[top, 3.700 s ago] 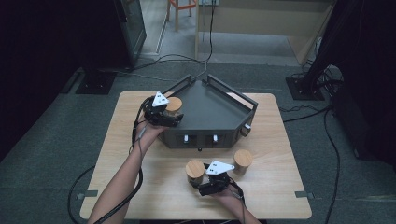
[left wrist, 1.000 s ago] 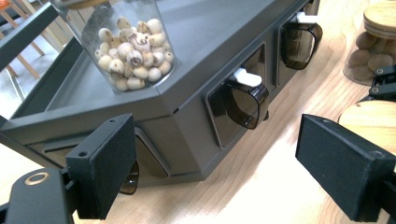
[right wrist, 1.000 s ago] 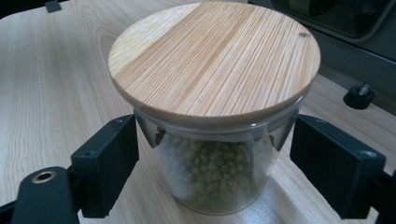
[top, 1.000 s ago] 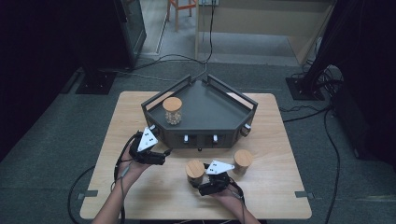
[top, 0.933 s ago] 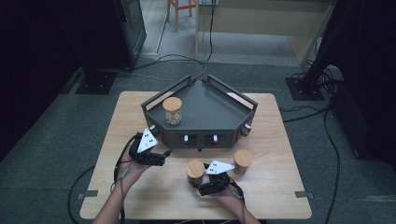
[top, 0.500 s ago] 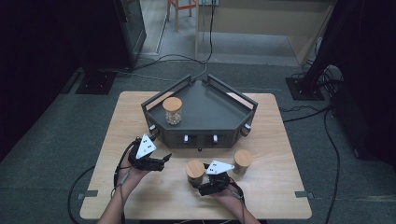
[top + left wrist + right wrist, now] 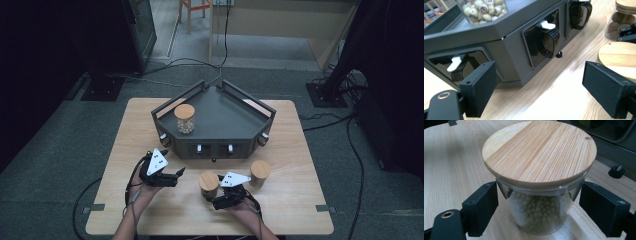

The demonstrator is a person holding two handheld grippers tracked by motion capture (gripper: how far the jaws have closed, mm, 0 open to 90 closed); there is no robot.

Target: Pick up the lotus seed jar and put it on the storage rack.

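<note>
**Bringing my left tongs back for jar 2**

Having left 1 jar (image 7: 184,118) on the grey stand (image 7: 225,120), my left tongs (image 7: 172,176) now sit low near the tabletop's front edge, wide and empty. My right tongs (image 7: 539,197) bracket the bean jar (image 7: 539,182), pads apart from the glass. Pale wood tabletop (image 7: 300,200), dark room, cables around.

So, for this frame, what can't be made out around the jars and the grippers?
- Right gripper: whether its pads touch the bean jar is unclear in the right gripper view; the lid overhangs the gaps.
- Third jar: contents too small in the high view; cut off by the edge in the left gripper view.
- Rack top: cut off by the upper edge in the left gripper view.
- Nut jar: lid cut off there too.
</note>
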